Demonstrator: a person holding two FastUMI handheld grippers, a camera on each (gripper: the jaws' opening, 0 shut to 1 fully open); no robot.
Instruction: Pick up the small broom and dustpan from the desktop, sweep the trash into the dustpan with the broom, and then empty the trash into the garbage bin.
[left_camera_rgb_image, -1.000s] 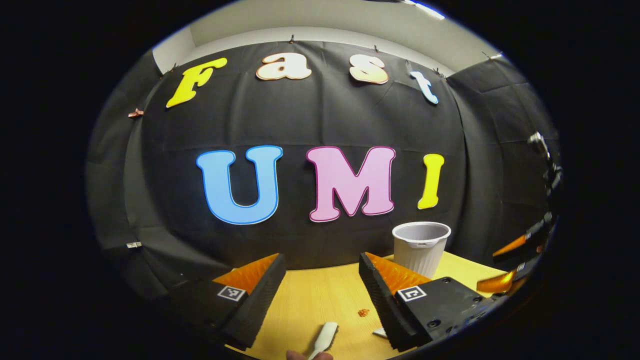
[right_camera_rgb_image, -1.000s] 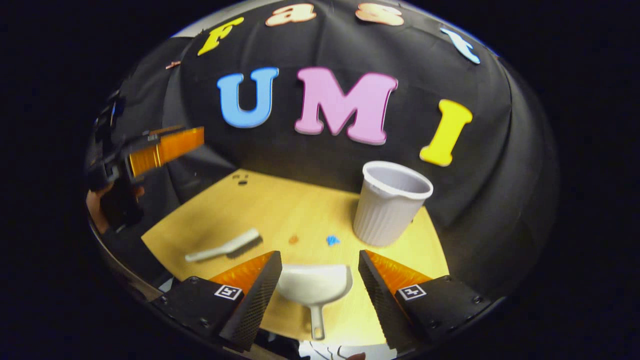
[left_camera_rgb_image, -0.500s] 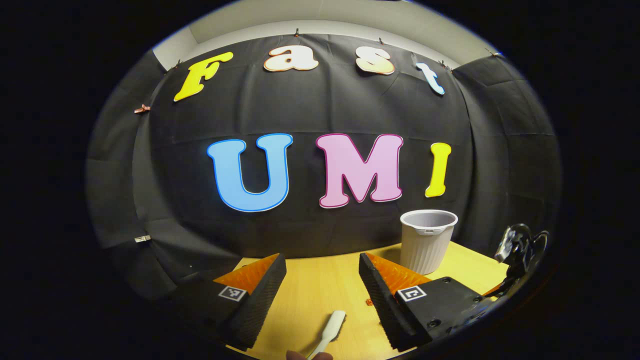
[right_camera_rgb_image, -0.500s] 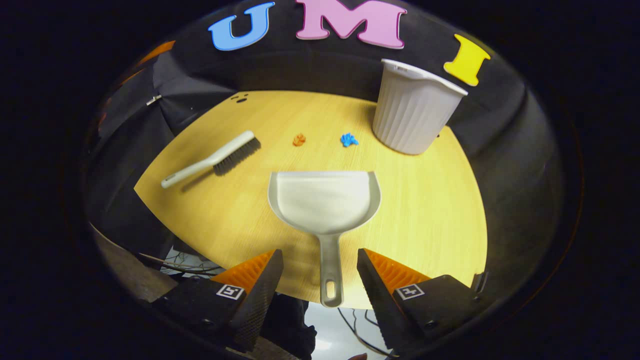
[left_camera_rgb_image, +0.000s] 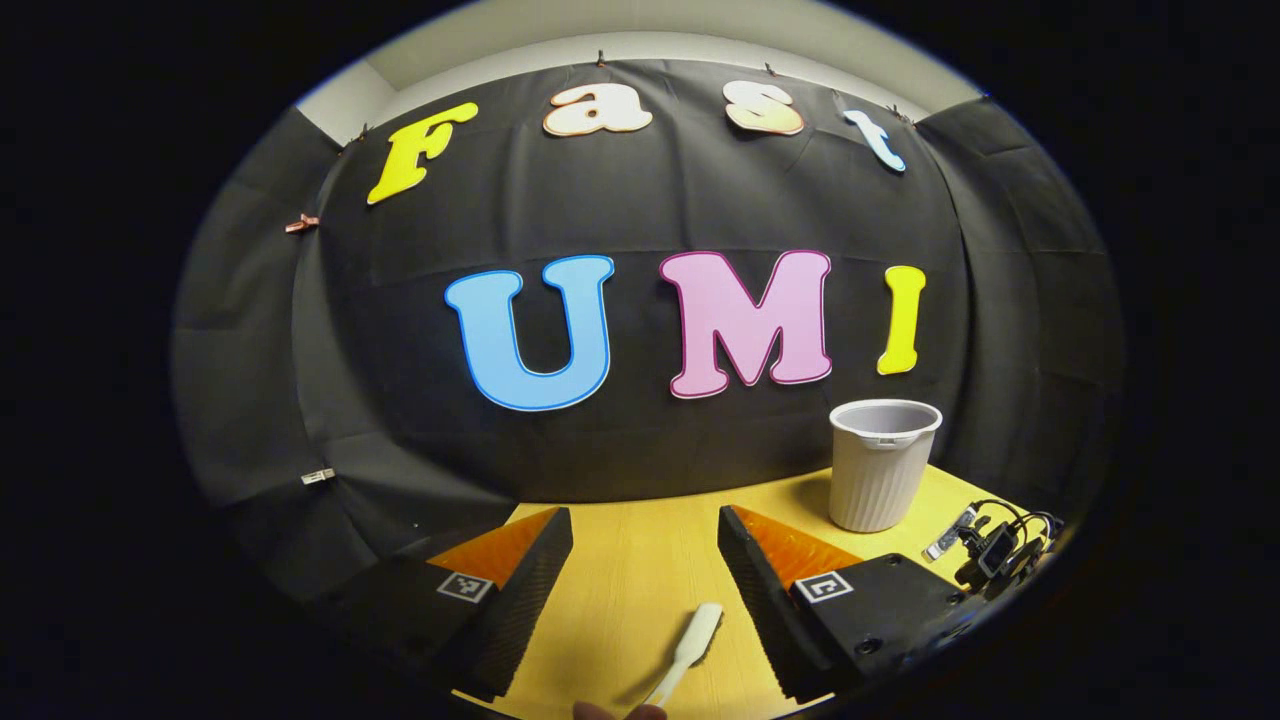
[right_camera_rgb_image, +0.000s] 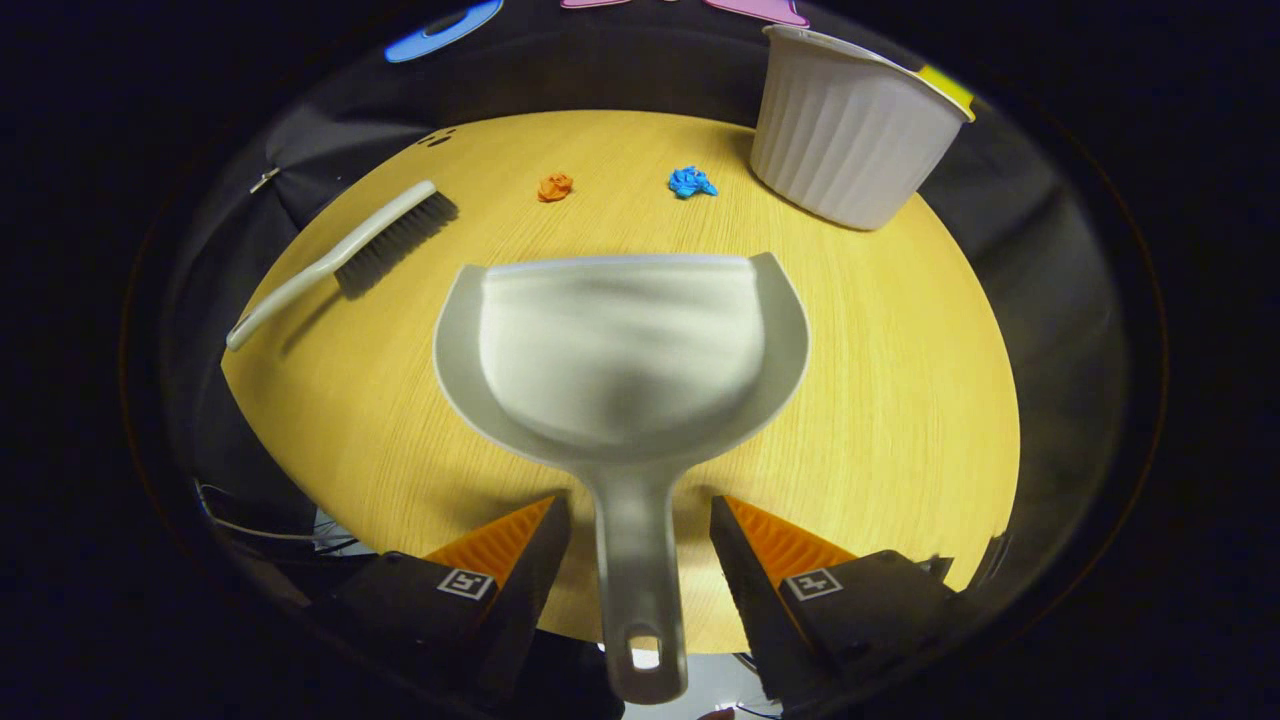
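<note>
While the right gripper (right_camera_rgb_image: 640, 530) stays wide open, the dustpan (right_camera_rgb_image: 620, 350) handle lies straight between its fingers, not yet squeezed. Wide open too, the left gripper (left_camera_rgb_image: 645, 560) has the broom (left_camera_rgb_image: 685, 645) handle just ahead.

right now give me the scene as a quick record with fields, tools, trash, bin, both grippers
dustpan: flat on the desktop, handle lying between the right gripper's fingers, not yet pinched
broom: on the desktop left of the dustpan, bristles toward the far side
trash: orange scrap and blue scrap, beyond the dustpan's mouth
bin: upright at the far right, beside the blue scrap
right gripper: open, straddling the dustpan handle
left gripper: open, above the broom's handle end
</note>
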